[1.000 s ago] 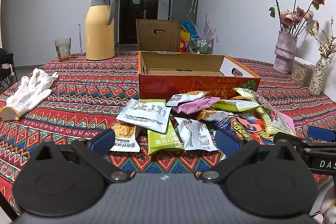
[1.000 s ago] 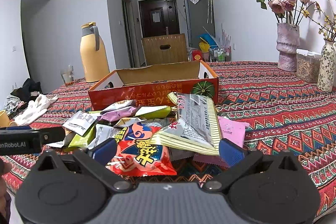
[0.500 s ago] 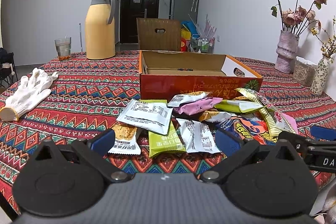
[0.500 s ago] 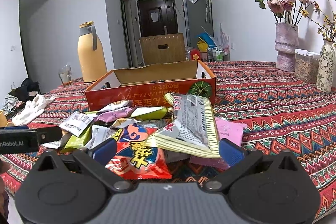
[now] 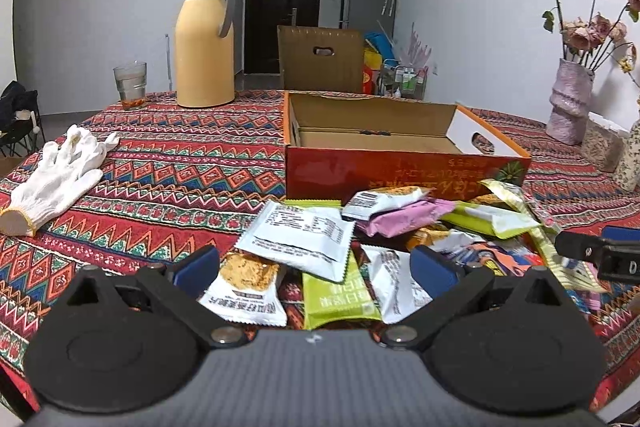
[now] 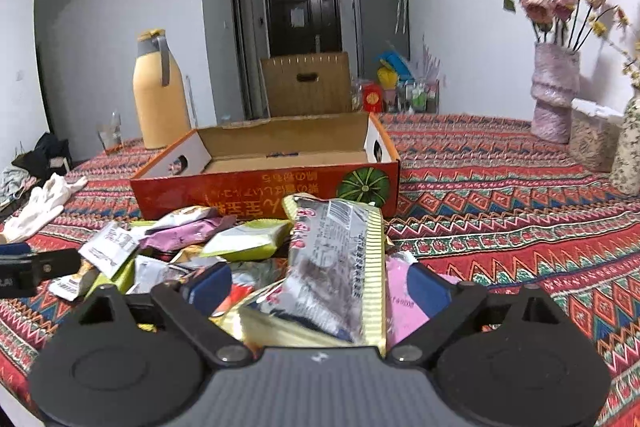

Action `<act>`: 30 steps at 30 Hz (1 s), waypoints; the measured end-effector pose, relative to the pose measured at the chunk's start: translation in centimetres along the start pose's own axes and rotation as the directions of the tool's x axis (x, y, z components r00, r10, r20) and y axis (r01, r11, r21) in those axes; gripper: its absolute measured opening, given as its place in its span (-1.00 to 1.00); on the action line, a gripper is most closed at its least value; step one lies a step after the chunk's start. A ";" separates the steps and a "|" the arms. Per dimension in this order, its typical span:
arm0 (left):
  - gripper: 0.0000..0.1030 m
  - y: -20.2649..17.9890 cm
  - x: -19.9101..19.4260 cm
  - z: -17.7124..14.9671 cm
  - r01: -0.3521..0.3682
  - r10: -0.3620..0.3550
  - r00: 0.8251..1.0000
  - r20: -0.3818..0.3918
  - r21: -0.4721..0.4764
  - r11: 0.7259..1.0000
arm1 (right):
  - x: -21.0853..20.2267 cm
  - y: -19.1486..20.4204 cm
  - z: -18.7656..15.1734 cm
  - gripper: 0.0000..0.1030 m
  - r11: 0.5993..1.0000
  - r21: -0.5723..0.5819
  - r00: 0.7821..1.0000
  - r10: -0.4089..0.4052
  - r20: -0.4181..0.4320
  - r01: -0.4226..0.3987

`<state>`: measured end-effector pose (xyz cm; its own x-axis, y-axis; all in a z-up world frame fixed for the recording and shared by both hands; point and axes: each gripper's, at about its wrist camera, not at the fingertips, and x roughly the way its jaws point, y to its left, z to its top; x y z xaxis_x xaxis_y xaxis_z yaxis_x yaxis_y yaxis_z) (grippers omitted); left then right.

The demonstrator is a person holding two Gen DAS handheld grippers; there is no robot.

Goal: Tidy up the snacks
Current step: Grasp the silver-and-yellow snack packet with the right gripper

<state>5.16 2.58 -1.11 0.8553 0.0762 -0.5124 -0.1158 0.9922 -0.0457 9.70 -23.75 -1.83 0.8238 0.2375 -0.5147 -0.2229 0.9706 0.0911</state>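
Right gripper [image 6: 318, 287] spread, jaws just been closing in, big yellow-striped packet [image 6: 340, 267] between them, pads not pressing it; its near end is cut off by my gripper body. Left gripper [image 5: 316, 267] spread over small packets [image 5: 304, 239], holding nothing. Snack pile [image 6: 224, 243] overlaps, lower packs hidden. Beyond, touching the pile, orange box [image 6: 264, 183] sits open on the surface [image 6: 500, 227].

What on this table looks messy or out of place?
The snack packets lie in a jumbled, overlapping heap in front of the orange cardboard box, which looks empty from here. A white glove lies crumpled on the patterned cloth, well apart from the heap. Nothing looks spilled or broken.
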 end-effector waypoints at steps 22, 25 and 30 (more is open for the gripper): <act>1.00 2.3 2.9 0.8 -0.070 0.070 0.996 -0.060 -0.007 0.997 | 4.3 -1.0 1.1 -0.41 0.998 -0.001 0.993 0.055 -0.100 -0.056; 1.00 2.9 3.2 0.6 -0.081 0.081 0.993 -0.081 0.007 0.997 | 3.3 -1.0 0.9 -0.41 0.999 0.008 0.997 0.048 -0.062 -0.048; 1.00 3.8 4.0 0.0 -0.086 0.091 0.986 -0.137 0.037 0.996 | 1.7 -1.3 1.0 -0.41 0.999 0.040 1.000 0.025 0.013 -0.026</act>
<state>8.13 6.70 -3.37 0.7641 0.1515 -0.6270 -0.1703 0.9849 0.0304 11.90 -24.58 -2.01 0.8249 0.2625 -0.5007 -0.2229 0.9649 0.1386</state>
